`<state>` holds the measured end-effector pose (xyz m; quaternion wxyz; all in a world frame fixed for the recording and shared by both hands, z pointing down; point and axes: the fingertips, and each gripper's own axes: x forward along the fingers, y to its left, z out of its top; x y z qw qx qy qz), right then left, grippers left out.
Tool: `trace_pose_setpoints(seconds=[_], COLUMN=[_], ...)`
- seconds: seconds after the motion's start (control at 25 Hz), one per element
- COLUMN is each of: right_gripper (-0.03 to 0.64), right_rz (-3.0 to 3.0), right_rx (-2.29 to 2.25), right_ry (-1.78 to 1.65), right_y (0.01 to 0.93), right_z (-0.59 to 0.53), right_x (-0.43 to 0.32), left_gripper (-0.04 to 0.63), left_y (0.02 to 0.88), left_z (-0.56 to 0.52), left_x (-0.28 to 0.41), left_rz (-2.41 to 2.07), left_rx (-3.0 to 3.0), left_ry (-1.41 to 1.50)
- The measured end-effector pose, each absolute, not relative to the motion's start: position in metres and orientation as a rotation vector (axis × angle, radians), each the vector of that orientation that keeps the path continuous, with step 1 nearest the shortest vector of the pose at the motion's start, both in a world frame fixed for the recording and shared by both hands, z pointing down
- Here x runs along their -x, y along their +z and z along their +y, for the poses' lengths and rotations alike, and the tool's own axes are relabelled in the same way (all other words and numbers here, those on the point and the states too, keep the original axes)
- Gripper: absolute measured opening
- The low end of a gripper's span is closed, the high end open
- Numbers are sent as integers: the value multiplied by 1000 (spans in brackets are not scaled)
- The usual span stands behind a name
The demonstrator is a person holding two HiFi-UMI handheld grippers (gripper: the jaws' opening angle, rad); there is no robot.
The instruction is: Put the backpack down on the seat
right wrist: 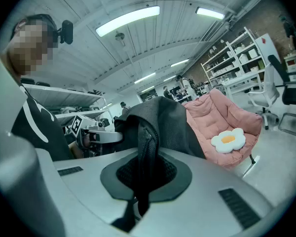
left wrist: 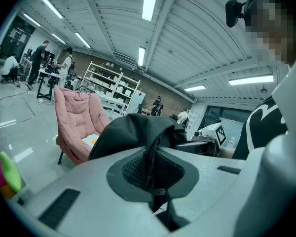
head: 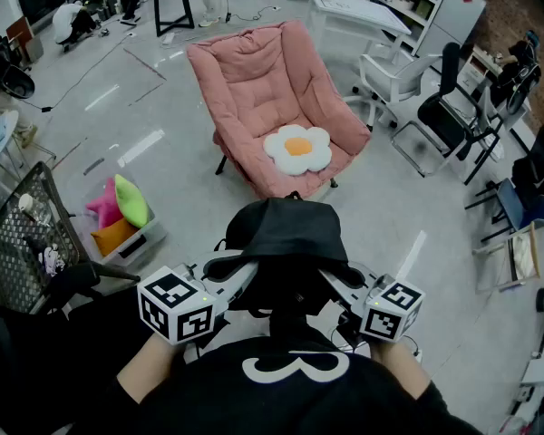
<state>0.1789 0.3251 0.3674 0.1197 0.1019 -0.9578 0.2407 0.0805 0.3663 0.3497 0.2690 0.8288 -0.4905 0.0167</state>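
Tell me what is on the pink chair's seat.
A flower-shaped cushion, white with an orange centre, lies on the chair's seat. Nothing else shows there; the patch under it is covered.

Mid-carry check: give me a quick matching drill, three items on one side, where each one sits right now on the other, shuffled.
Items:
1. backpack
2. flower cushion
3. green cushion

Places:
A. in the clear bin at the left
B. on the seat of the pink chair
C. held up, short of the chair

Pairs: 1-C, 2-B, 3-A
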Motion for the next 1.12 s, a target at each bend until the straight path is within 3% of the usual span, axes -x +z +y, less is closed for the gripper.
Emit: trace_pose_setpoints(seconds=[0.76, 1.12], right_gripper=[12, 12], right_rz=[-2775, -2817], right_rx=[-280, -293], right_ry=[795, 765], right_y=[396, 359], right_z=[156, 43], right_x=[-154, -144], left_gripper=[18, 18], left_y=[381, 348], left_z=[194, 79], left_x=[-54, -43], left_rz=[-1245, -1181], left_rx=[-2185, -2223], left_ry=[60, 58])
